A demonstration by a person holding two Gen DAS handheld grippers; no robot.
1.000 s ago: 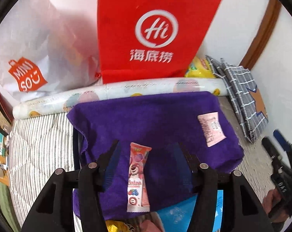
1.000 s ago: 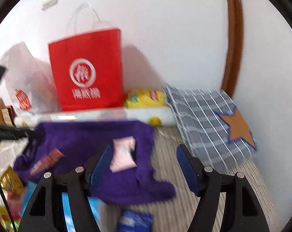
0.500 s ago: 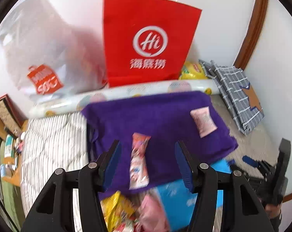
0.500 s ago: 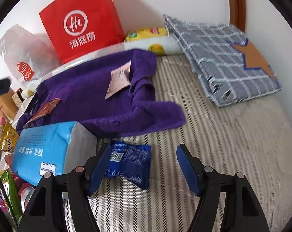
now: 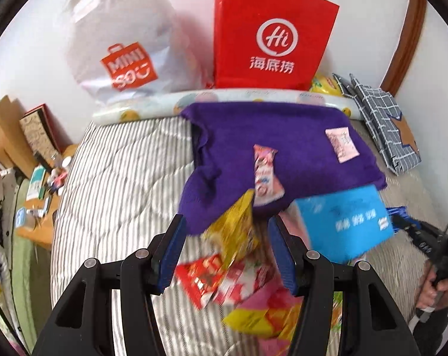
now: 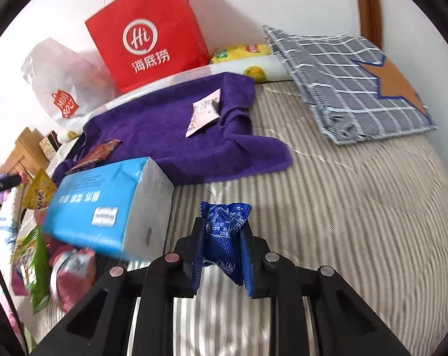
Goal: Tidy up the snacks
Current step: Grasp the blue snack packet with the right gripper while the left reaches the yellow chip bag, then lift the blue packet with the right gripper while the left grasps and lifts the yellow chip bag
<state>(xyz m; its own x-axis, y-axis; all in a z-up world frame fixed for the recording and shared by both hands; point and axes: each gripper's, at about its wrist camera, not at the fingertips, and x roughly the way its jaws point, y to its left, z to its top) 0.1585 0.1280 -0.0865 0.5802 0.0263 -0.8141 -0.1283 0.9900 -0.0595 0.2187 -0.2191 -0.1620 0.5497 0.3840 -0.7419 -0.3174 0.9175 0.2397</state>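
My right gripper [image 6: 222, 237] is shut on a blue snack packet [image 6: 225, 237], just above the striped bed. A purple towel [image 6: 164, 130] lies ahead with a pale pink packet [image 6: 204, 112] and a long pink bar [image 5: 264, 175] on it. My left gripper [image 5: 226, 249] is open and empty over a pile of snacks: a yellow packet [image 5: 234, 231], a red packet [image 5: 198, 279] and pink ones. The towel shows in the left wrist view [image 5: 283, 136] too, and the right gripper [image 5: 425, 237] at its right edge.
A blue tissue pack [image 6: 111, 201] lies left of the right gripper. A red paper bag [image 5: 268, 35], a white plastic bag [image 5: 126, 50] and a rolled mat [image 5: 224, 101] line the wall. A folded grey checked cloth [image 6: 351, 83] lies at the right.
My right gripper has dropped to the blue packet and closed on it. My left gripper has pulled back from the towel and now hangs over the snack pile, still open.
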